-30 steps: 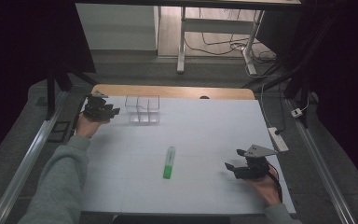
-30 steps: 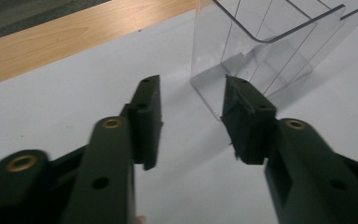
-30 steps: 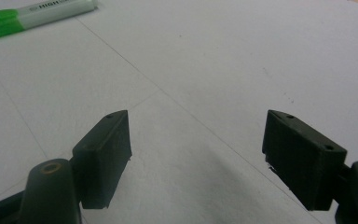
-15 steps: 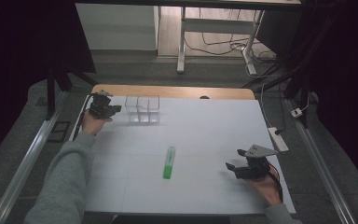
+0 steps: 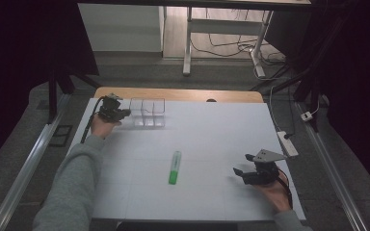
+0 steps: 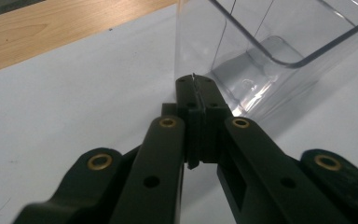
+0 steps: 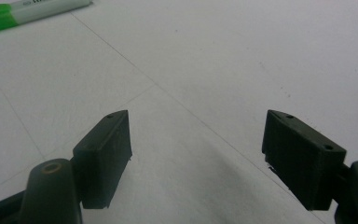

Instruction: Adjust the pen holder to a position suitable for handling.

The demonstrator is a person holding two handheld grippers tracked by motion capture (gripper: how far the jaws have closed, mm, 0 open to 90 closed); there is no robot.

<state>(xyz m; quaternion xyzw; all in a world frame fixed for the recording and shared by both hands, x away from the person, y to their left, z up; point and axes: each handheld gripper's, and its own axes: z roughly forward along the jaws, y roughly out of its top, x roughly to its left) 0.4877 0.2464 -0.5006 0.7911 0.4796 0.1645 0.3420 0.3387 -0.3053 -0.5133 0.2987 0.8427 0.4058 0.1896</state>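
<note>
High view, table: a white sheet (image 5: 212,139) covers the top, with a strip of bare wood (image 5: 183,94) showing along the far edge.
High view, left gripper (image 5: 117,112): at the far left of the sheet, held in a hand with a grey sleeve (image 5: 72,187), its tips right at the left end of the clear plastic organiser box (image 5: 147,112).
High view, box: transparent, split into compartments, standing near the far edge of the sheet; which compartment the gripper meets cannot be told from here.
High view, highlighter (image 5: 174,167): green with a pale barrel, lying flat near the middle of the sheet, well apart from both grippers and from the box.
High view, right gripper (image 5: 241,174): low over the near right part of the sheet, grey three-cornered plate on top, tips pointing left towards the highlighter but apart from it.
Left gripper view, left gripper (image 6: 196,83): jaws pressed together, with a thin clear edge standing up between the tips; they are clamped on the box wall.
Left gripper view, box (image 6: 279,51): its corner rises just past the tips and its rounded rim runs off to the right.
Right gripper view, right gripper (image 7: 196,135): jaws wide apart, holding nothing, bare white sheet (image 7: 214,70) between them.
Right gripper view, highlighter (image 7: 28,13): green and grey barrel at the top left corner, clear of the jaws.
</note>
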